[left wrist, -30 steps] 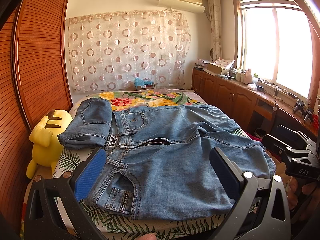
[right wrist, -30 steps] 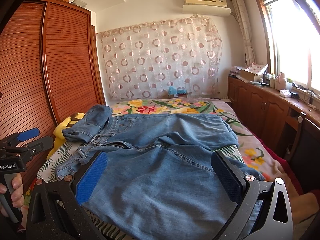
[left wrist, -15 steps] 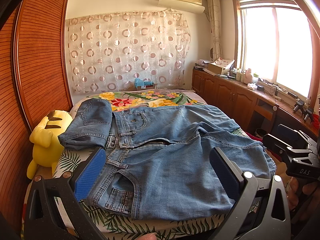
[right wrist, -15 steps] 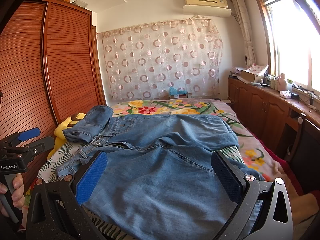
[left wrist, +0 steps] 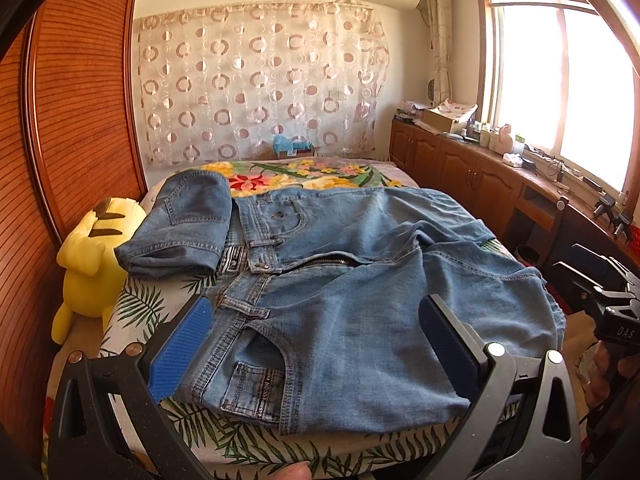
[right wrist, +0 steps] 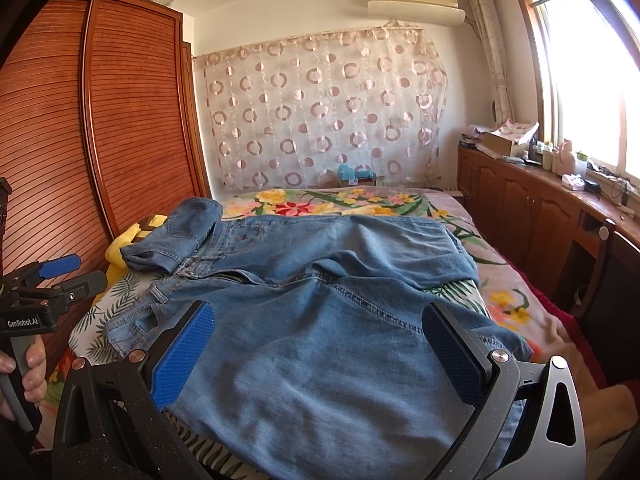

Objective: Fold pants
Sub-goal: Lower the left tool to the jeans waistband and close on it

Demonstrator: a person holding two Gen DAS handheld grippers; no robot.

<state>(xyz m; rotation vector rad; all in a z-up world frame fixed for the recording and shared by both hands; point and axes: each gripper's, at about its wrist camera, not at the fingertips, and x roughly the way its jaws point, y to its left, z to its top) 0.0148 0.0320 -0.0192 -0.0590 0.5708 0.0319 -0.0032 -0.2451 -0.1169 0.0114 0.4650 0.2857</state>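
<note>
Blue jeans (left wrist: pixel 344 280) lie spread on the bed, waistband to the left, legs running right; they also show in the right wrist view (right wrist: pixel 320 300). A folded blue denim piece (left wrist: pixel 184 224) rests at the far left by the waistband. My left gripper (left wrist: pixel 316 344) is open and empty, hovering over the near waist and pocket. My right gripper (right wrist: pixel 320 356) is open and empty over the near leg. Each gripper shows at the edge of the other's view: the right one (left wrist: pixel 600 300) and the left one (right wrist: pixel 56 276).
The bed has a floral cover (left wrist: pixel 304 172) and a leaf-print sheet (left wrist: pixel 140 304). A yellow plush toy (left wrist: pixel 88 264) sits at the bed's left edge against the wooden wardrobe (left wrist: pixel 72 120). Wooden cabinets (left wrist: pixel 460 168) with clutter run under the window on the right.
</note>
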